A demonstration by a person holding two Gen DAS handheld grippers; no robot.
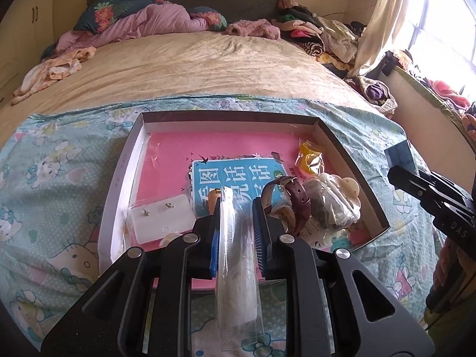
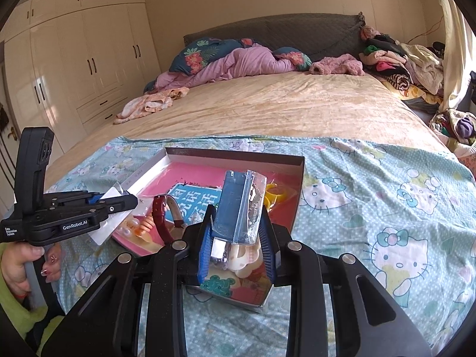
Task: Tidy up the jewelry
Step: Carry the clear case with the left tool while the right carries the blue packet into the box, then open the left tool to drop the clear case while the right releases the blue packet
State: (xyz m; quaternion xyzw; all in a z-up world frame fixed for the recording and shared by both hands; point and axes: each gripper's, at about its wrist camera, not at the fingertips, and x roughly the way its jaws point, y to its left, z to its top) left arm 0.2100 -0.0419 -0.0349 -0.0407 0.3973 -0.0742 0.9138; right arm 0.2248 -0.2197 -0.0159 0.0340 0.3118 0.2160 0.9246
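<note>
Left wrist view shows your left gripper (image 1: 236,208) nearly closed on a clear plastic sleeve (image 1: 238,255), held above the near edge of the shallow box (image 1: 119,178) on the bed. Right wrist view shows your right gripper (image 2: 238,232) clamped narrowly on a blue packet (image 2: 230,208) in clear wrap, over the box's near corner. Inside lie a maroon watch (image 1: 299,205), an earring card (image 1: 162,217) and bagged trinkets (image 1: 330,202).

Each black plastic two-finger gripper (image 2: 238,255) carries blue ribbed finger pads (image 2: 205,255) and round silver screws (image 2: 178,244). The left unit (image 2: 74,214) bears white "GenRobot.AI" lettering. The hand (image 2: 26,263) shows decorated nails and a lime-green sleeve (image 2: 15,312).
</note>
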